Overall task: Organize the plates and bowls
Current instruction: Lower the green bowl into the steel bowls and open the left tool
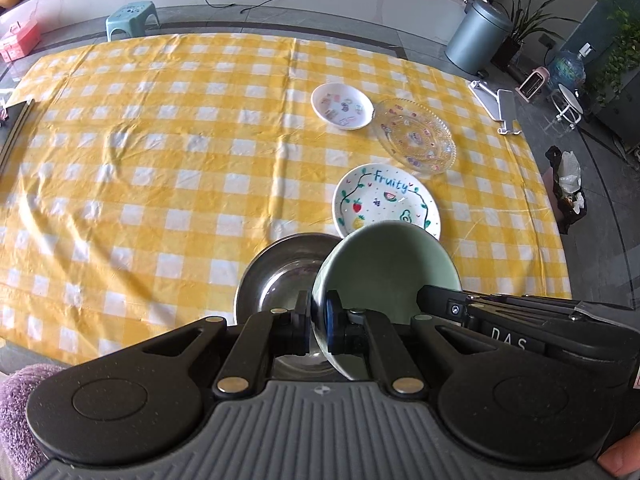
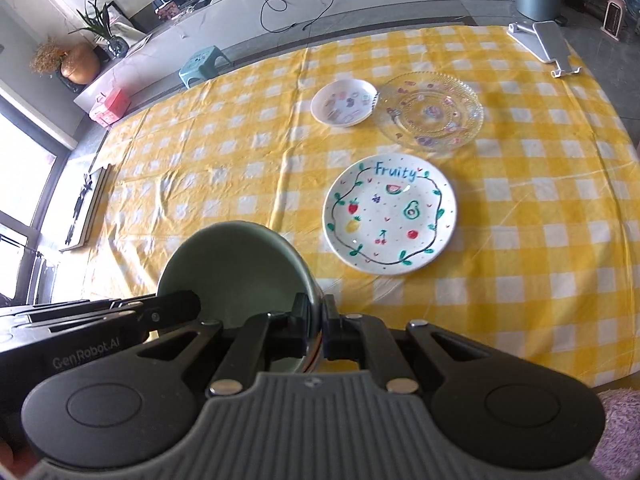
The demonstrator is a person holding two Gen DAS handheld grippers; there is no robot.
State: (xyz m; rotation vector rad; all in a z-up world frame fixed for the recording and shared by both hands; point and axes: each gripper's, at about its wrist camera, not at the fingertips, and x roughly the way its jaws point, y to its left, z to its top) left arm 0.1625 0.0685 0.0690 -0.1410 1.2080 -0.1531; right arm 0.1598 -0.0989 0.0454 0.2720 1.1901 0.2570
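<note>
**Two grippers clamp one green bowl above the gingham table**

A table draped in a yellow-and-white checked cloth [image 1: 160,152] fills both views. On its right half lie three dishes. The clear glass plate [image 2: 432,110] with coloured specks sits farthest right, and its rim touches the small white dish [image 2: 345,103] printed with little pictures just beside it. Nearer the cameras, apart from those two, lies the white "Fruity" plate [image 2: 390,216], painted with fruit inside a vine ring.

Closest in, a pale green bowl [image 1: 386,270] hangs tilted above the cloth, held from both sides. The left gripper [image 1: 318,322] has its jaws narrowed on the bowl's left rim, one pad inside and one outside the wall. The right gripper [image 2: 319,326] pinches the opposite rim in the same way, jaws nearly together on the thin wall. In the left wrist view a steel bowl [image 1: 276,276] shows behind and partly below the green one, its lower part hidden by the fingers.
</note>
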